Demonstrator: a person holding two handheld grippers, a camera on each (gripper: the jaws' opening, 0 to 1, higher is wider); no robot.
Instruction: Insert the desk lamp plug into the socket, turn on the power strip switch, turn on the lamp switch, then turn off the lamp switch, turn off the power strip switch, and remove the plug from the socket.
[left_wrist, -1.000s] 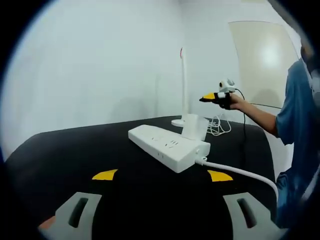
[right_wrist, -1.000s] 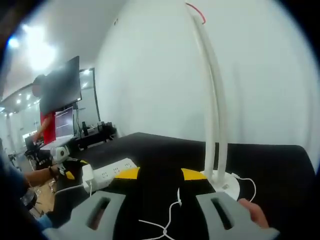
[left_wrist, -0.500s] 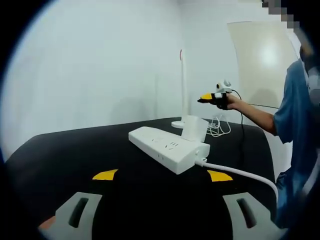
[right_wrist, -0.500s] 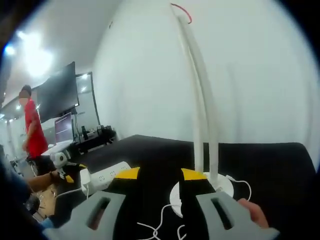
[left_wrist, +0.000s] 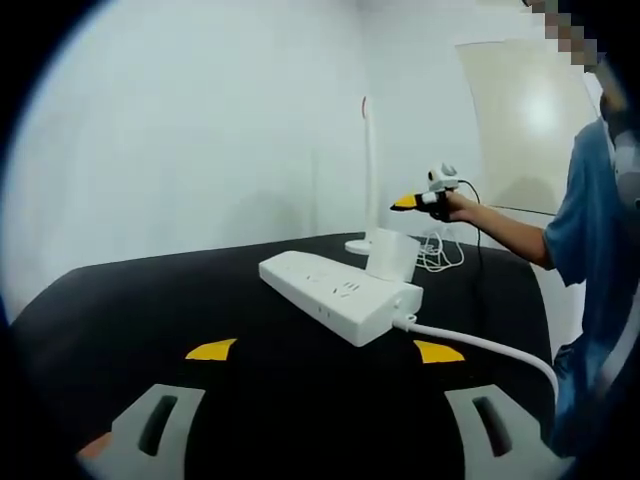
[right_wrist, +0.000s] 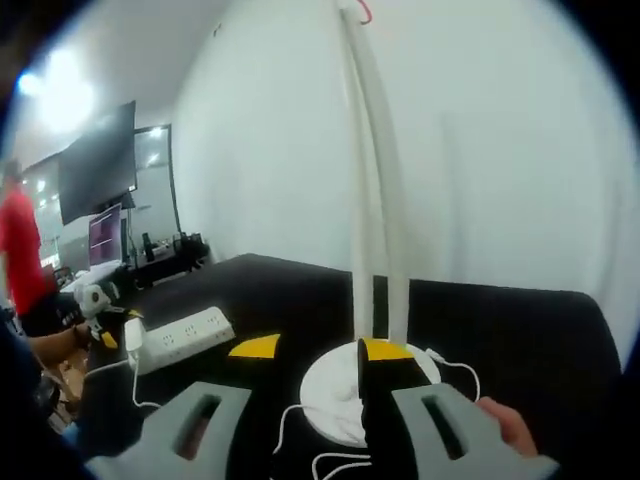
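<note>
White walls behind the black tabletop (left_wrist: 150, 300), your right hand-held gripper (right_wrist: 315, 430) hangs open and empty over the lamp base (right_wrist: 340, 385) at lower centre for its switch, while your left hand-held gripper (left_wrist: 320, 440), jaws apart, faces the power strip (left_wrist: 340, 295) mid-frame, plug (left_wrist: 391, 255) seated.

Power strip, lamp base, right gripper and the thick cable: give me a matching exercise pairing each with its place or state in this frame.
Things:
1. power strip
2. lamp base
3. right gripper
4. thick cable

Places or states:
A. open, held above the round white disc
B. runs off the near end of the strip toward the table edge
C. lies on the black table, a white plug block standing in it
D. sits on the table under the tall white stem, thin cord coiled beside it

Pairs: 1-C, 2-D, 3-A, 4-B
</note>
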